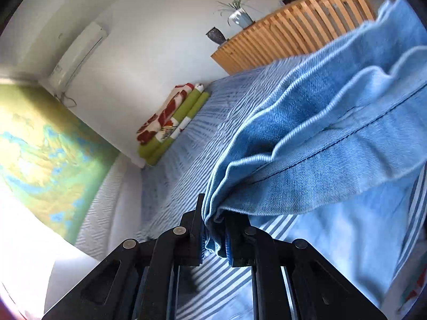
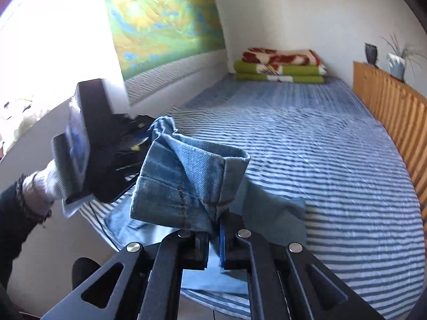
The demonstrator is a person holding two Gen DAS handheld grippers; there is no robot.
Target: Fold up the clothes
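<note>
Jeans of faded blue denim hang above the blue-striped bed, heavy and floppy; my left tongs and right tongs both pinch thick hemmed edges, the surest holds.

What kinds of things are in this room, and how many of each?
Jeans, held by both tools: 1
Hand-held grippers, left gripper and right gripper: 2
Striped bed: 1
Folded blankets, in one stack: 3
Vases on the wooden slatted headboard, dark vase and planted vase: 2
Wall map: 1
Air conditioner: 1
Total: 12
</note>
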